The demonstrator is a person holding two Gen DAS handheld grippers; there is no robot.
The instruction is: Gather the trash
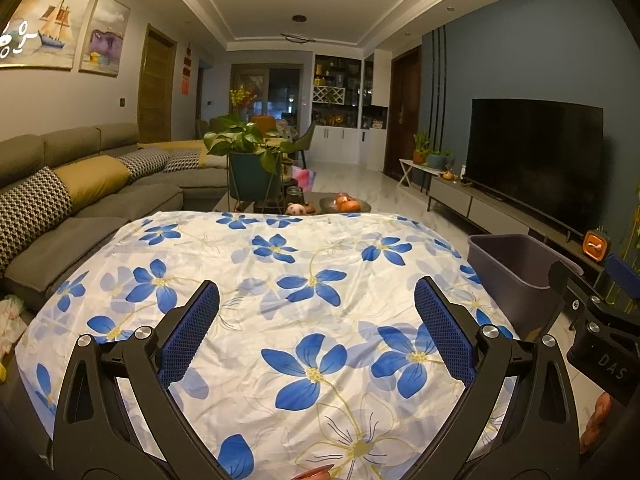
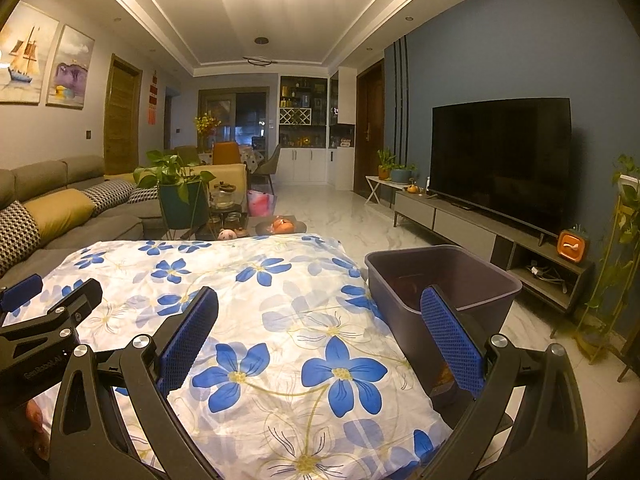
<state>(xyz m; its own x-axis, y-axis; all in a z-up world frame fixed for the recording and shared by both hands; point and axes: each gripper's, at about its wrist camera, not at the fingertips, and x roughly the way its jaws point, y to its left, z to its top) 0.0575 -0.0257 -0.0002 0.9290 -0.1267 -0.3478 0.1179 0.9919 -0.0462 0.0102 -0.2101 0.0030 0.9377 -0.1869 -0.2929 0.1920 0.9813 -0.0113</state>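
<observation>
A dark purple plastic bin [image 2: 442,280] stands at the right edge of a table covered by a white cloth with blue flowers [image 2: 256,300]. Something brownish lies inside the bin, too dim to identify. The bin also shows in the left wrist view [image 1: 516,268]. My left gripper [image 1: 316,332] is open and empty above the cloth [image 1: 280,280]. My right gripper [image 2: 320,336] is open and empty, its right finger [image 2: 452,340] in front of the bin's near wall. No loose trash shows on the cloth.
A grey sofa [image 1: 80,200] runs along the left. A potted plant [image 1: 248,160] and a fruit plate [image 1: 346,202] sit on a coffee table beyond the cloth. A TV [image 2: 500,160] on a low cabinet [image 2: 480,232] lines the right wall. A plant stand [image 2: 612,272] is far right.
</observation>
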